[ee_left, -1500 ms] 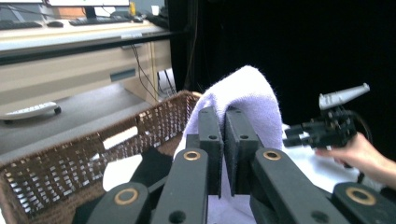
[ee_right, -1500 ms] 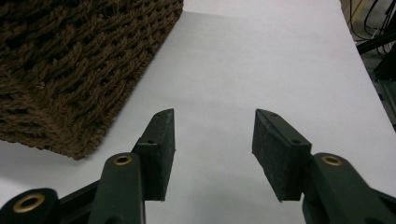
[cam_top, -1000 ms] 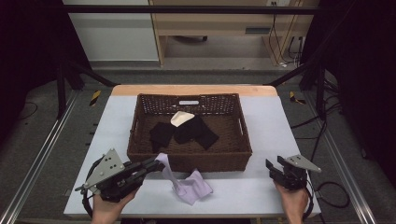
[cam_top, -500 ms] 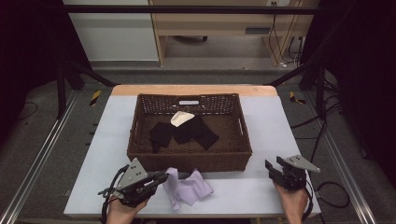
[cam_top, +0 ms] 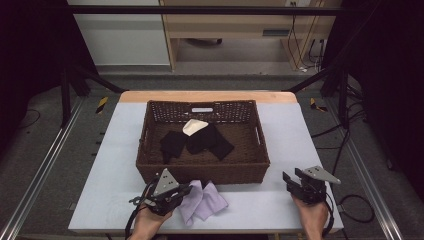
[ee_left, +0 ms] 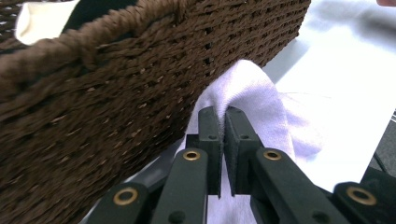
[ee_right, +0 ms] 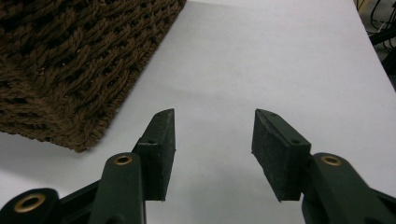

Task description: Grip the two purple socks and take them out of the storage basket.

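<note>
in front of the basket (cam_top: 202,170), left claw (ee_left: 223,122) pinching lilac cloth (cam_top: 202,202), its near edge hidden, right claw (ee_right: 212,140) wide open, empty

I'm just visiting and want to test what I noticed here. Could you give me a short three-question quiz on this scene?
1. True or false: the left gripper is shut on the lilac cloth.
2. Where does the lilac cloth lie? A) in the wicker basket B) on the table in front of it C) on the floor
3. What do the right gripper's jaws hold?

Key: 1 true. 2 B. 3 nothing; they stand open over bare table.
</note>
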